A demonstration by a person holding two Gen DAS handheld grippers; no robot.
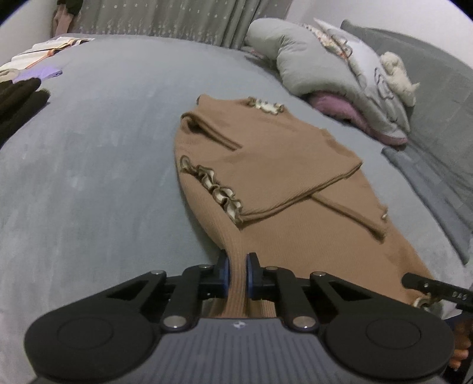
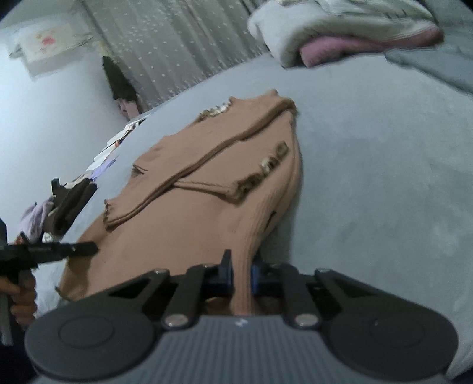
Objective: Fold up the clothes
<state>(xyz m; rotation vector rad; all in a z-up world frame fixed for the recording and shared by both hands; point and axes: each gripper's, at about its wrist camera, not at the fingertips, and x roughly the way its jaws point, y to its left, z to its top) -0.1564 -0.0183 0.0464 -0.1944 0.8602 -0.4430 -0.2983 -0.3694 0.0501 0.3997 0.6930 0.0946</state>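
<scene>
A tan ribbed sweater (image 1: pixel 266 153) with cream ruffled cuffs lies on the grey bed (image 1: pixel 103 147), both sleeves folded across its body. My left gripper (image 1: pixel 236 265) is shut on the sweater's near hem at the left corner. My right gripper (image 2: pixel 241 265) is shut on the sweater (image 2: pixel 207 192) at the hem's right corner. The right gripper's arm shows at the lower right of the left wrist view (image 1: pixel 434 289); the left gripper shows at the left of the right wrist view (image 2: pixel 68 203).
Grey pillows and a pink blanket (image 1: pixel 340 79) are piled at the bed's far right. Dark and lilac clothes (image 1: pixel 23 88) lie at the far left edge. A grey curtain (image 1: pixel 177 20) hangs behind the bed.
</scene>
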